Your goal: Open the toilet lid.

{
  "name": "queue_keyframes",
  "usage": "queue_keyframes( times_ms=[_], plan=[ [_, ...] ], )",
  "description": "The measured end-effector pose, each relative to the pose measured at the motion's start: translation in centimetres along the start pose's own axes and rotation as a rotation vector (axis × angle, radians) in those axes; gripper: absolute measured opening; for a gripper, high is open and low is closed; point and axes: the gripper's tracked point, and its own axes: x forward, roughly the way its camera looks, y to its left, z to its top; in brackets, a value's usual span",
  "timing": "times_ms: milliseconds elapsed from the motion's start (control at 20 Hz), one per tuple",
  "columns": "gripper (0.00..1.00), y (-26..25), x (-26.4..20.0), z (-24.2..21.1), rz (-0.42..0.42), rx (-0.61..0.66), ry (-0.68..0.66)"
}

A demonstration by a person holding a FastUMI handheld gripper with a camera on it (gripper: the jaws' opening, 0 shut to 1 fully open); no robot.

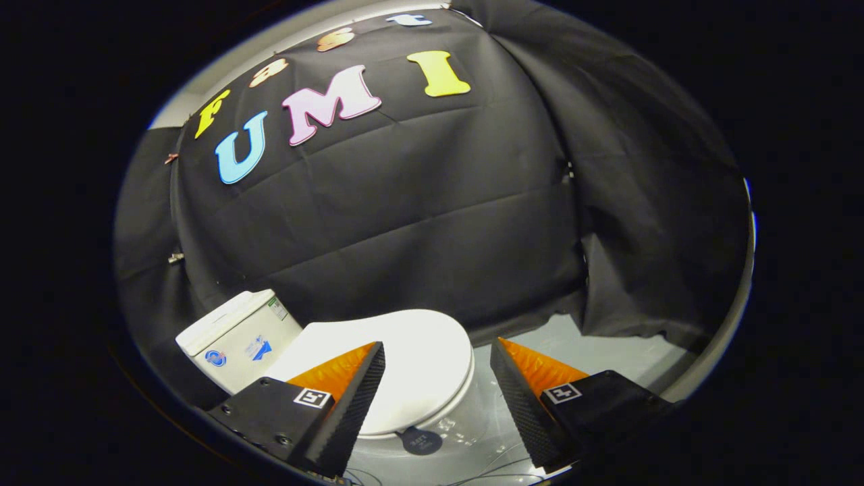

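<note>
Now the gripper hangs wide open and empty over the shut lid low in the frame, so next it likely must dip and catch the lid's front rim.

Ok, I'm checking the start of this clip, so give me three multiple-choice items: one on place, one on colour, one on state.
1. Where is the tank?
A. behind the toilet lid
B. on the floor
C. between the fingers

2. What colour is the lid?
A. black
B. white
C. blue

3. How is the gripper?
A. shut on the lid
B. open, touching nothing
C. shut on the tank

Answers:
1 A, the tank stands at the lid's hinge end.
2 B, its top is white.
3 B, the fingers stand wide apart above the closed lid.
</note>
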Motion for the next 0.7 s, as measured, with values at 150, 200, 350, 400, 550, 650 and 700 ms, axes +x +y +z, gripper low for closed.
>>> queue_keyframes(
  times_ms=[150, 200, 350, 400, 550, 650, 700],
  plan=[
    [0.98, -0.5, -0.3, -4.0, 0.007, 0.098, 0.087],
    [0.98, -0.9, -0.2, -5.4, -0.004, 0.119, 0.111],
    [0.99, -0.9, -0.5, -7.9, 0.006, 0.220, 0.168],
    [0.97, -1.0, -0.4, -8.6, 0.009, 0.257, 0.187],
    [0.94, -1.0, -0.8, -11.1, 0.032, 0.380, 0.229],
    [0.94, -1.0, -0.6, -12.0, 0.045, 0.481, 0.253],
    [0.93, -1.4, -0.3, -12.4, 0.027, 0.536, 0.268]
  ],
)
